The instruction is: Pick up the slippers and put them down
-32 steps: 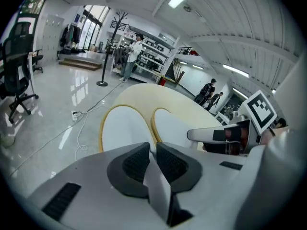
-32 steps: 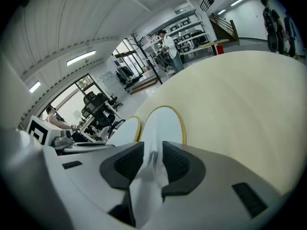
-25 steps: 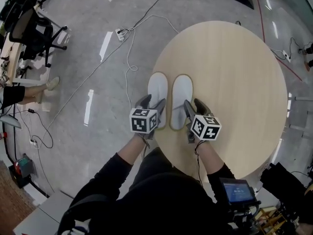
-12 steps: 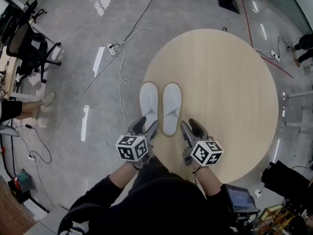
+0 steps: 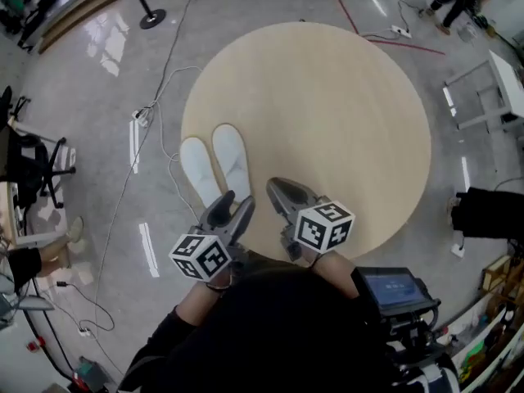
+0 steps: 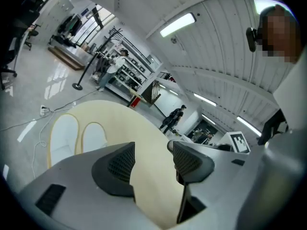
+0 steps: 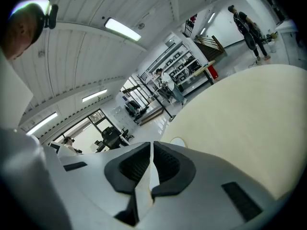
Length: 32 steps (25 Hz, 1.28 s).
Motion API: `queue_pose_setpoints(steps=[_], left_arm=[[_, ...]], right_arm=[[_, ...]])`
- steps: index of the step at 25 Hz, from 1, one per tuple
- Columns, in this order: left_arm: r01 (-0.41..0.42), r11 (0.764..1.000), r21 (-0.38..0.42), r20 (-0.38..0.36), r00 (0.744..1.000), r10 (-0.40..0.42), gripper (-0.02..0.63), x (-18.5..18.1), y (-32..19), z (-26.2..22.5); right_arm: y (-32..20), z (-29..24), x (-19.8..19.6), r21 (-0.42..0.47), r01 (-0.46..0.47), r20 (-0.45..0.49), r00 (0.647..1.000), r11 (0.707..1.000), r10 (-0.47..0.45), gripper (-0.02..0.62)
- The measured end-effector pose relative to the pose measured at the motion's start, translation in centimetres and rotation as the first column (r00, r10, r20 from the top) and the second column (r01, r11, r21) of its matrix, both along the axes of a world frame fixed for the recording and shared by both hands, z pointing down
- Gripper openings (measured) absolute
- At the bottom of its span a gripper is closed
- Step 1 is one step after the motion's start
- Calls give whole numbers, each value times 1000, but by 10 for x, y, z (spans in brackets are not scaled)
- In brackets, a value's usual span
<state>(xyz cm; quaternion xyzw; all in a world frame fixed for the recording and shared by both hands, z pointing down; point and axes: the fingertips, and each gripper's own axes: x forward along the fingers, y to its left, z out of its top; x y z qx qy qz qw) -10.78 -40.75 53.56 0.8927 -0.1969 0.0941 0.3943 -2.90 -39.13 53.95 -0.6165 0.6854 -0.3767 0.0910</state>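
Drawn back from two slippers (image 5: 232,160), left tongs (image 5: 235,204) gape; right tongs (image 5: 277,190) just closed empty.

Glossy grey polished floor (image 5: 90,80), streaked with white glare from overhead lights. Round pale wooden table (image 5: 344,97) in the middle. Thin cables (image 5: 178,31) and a white power strip (image 5: 141,118) beyond the table's left edge, black wheeled office chair (image 5: 33,166) farther left. Thin red floor line (image 5: 393,43) past the far edge. Above, white ribbed ceiling (image 6: 216,47) with long tube lamps (image 6: 177,24).
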Motion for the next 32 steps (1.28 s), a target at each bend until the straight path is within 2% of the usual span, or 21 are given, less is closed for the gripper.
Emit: queue_pose_setpoints(steps=[2,7,9,11,15,20,22,25,32], left_arm=[[-13,1000,25,0,1000,13,261,3,2,-5],[-56,998,-18,27,998,57,249,26,15,6],[-75,997,-4,53,996,75,245,27,20,0],[-100,994,32,77,992,97,242,38,54,-7],[-149,986,80,91,986,141,236,89,166,-3],[-171,981,97,92,982,162,235,132,254,22],[-178,979,103,84,982,170,233,131,272,21],[-170,978,119,69,984,162,233,112,280,6],[-110,975,191,18,994,108,232,42,231,-36]], right_arm=[[-5,-14,1,45,14,-13,1000,999,-13,26],[4,-39,25,100,-8,-33,999,995,12,17],[13,-53,27,134,-24,-35,999,991,29,15],[50,-69,37,185,-31,-65,997,982,44,15],[166,-84,75,301,0,-166,985,954,52,15],[260,-65,106,360,19,-202,978,933,58,15],[278,-68,104,376,25,-215,975,926,61,15],[289,-81,84,387,36,-230,971,922,59,15],[245,-111,15,387,76,-271,962,919,34,15]])
